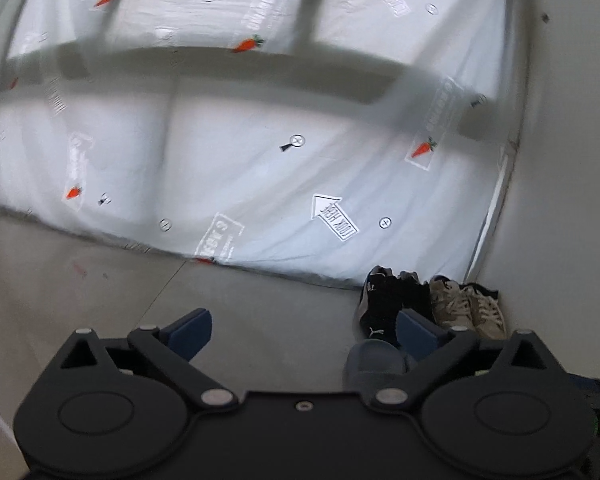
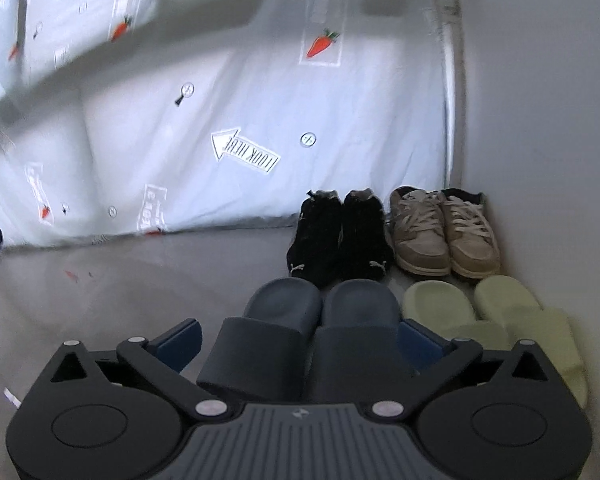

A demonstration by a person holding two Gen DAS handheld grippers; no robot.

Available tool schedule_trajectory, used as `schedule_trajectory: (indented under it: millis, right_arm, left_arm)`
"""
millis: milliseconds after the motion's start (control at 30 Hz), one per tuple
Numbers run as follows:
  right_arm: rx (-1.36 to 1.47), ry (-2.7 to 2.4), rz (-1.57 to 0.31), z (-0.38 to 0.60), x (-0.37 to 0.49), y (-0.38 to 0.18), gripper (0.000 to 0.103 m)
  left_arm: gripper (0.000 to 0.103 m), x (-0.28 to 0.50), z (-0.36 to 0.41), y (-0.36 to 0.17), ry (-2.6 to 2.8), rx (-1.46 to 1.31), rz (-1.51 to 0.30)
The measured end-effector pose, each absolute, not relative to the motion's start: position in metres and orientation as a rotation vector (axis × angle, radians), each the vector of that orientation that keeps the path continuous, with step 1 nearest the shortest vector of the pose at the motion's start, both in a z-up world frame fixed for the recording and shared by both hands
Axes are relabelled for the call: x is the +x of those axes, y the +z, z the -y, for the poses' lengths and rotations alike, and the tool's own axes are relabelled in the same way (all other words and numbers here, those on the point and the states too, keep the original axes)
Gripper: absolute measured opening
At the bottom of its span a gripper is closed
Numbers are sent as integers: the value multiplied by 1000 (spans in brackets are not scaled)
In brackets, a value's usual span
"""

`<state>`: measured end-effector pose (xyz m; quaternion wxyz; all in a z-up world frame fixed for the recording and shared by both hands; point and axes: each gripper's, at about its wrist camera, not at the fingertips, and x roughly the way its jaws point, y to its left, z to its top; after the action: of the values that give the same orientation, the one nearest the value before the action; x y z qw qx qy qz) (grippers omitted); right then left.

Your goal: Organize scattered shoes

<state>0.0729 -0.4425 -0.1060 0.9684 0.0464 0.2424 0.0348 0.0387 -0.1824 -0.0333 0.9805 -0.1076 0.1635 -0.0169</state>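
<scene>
A white printed sheet [image 2: 260,112] hangs down to a grey floor [image 2: 100,280], meeting a wall at the right. Four pairs of shoes sit in that corner in two rows: black sneakers [image 2: 340,236] and tan sneakers [image 2: 444,232] behind, dark slides [image 2: 320,320] and pale green slides [image 2: 500,320] in front, long axes pointing toward the sheet. The right hand-held gripper [image 2: 300,340], jaws wide and empty, hovers directly over the dark slides, nearer than the left hand-held gripper [image 1: 304,332], also wide and empty. The shoes look tidied.
</scene>
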Motion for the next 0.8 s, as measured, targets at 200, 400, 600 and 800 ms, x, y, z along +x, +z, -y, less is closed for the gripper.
schedule_trajectory:
  millis: [200,400,600,800]
  right_arm:
    - [36,11,-406,437,35,-84,103]
    - [24,73,-407,415,12,-62,103]
    - [85,125,-446,370,-12,-47,103]
    - [76,126,-447,307,-58,-37,103]
  left_arm:
    - [101,2,169,-19,-29,-197,-309]
    - [101,-21,147,-8,-14,-161,-306]
    - [101,-43,107,-4,-30,-154,-362]
    - [101,-77,64,-8,5,-86,-400]
